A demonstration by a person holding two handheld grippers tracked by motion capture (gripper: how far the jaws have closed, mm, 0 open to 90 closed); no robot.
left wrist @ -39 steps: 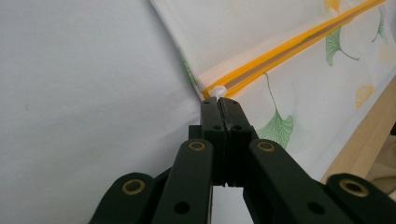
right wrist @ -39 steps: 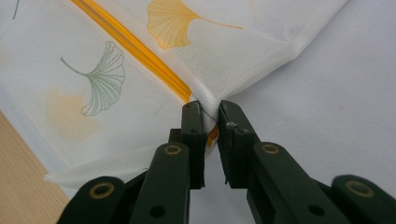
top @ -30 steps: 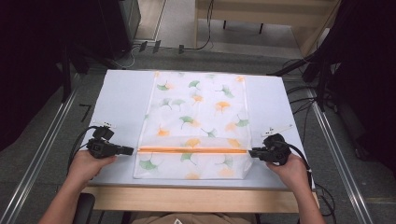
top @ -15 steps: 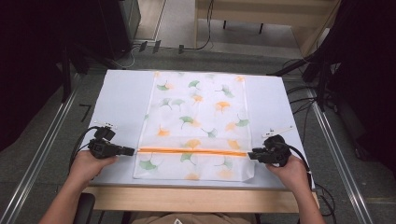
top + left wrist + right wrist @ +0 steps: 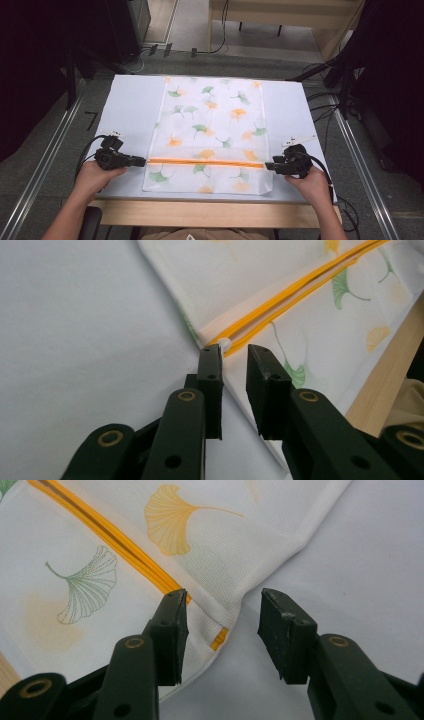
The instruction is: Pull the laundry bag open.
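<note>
Black jaws of the left gripper (image 5: 234,357) stand a little apart, having just been opening, with nothing pressed between them; their tips sit right at the left end of the zipper (image 5: 295,292), where a small white stop shows beside the nearer jaw. The right gripper (image 5: 222,612) has its jaws wider apart, also just been opening, and the bag's (image 5: 125,555) white corner edge with the zipper's orange end lies in the gap, touched by neither pad as far as the view shows.

From above, the left gripper (image 5: 137,161) points at the zipper's (image 5: 206,162) left end and the right gripper (image 5: 269,166) at its right end, each held low on the table (image 5: 130,105) by a hand. The zipper runs as one orange line across the bag (image 5: 212,115), nearer the person than the bag's middle. The bag itself is white mesh printed with green and orange ginkgo leaves, lying flat; beyond the zipper it stretches to the table's far edge, and on the near side of the zipper a shorter strip reaches almost to the wooden front edge.
</note>
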